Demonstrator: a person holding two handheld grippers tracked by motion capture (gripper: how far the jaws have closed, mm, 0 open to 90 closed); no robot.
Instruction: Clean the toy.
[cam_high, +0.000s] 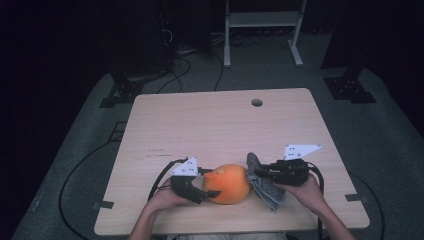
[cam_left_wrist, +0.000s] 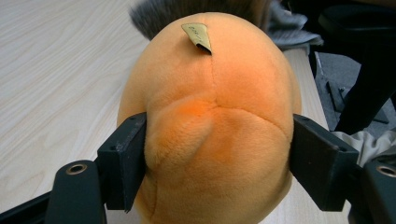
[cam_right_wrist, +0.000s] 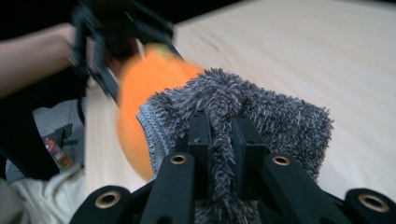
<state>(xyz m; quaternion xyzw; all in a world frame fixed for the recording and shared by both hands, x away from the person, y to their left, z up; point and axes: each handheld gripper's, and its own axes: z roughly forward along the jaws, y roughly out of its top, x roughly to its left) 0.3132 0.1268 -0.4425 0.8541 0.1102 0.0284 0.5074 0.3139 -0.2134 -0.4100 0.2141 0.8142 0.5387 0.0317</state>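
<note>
The wooden worktop (cam_high: 210, 125) carries an orange plush fruit (cam_high: 228, 183) at six o'clock near its front edge. The left gripper (cam_high: 202, 186) has its jaws clamped on the plush's sides. At three o'clock of it, the right gripper (cam_high: 263, 173) pinches a grey fluffy cloth (cam_high: 265, 187). Wiping should go best with the plush pinned firmly and the cloth stroked lightly over its top.

A pale wood-grain surface (cam_high: 215, 125) carries the things, with a small round hole (cam_high: 257, 102) near its far edge, well beyond both pairs of jaws. An orange plush toy (cam_high: 229, 183) rests on it, squeezed between the left jaws. A grey fluffy cloth (cam_high: 267, 190) hangs from the right jaws, its lower folds touching the wood just beside the toy.
</note>
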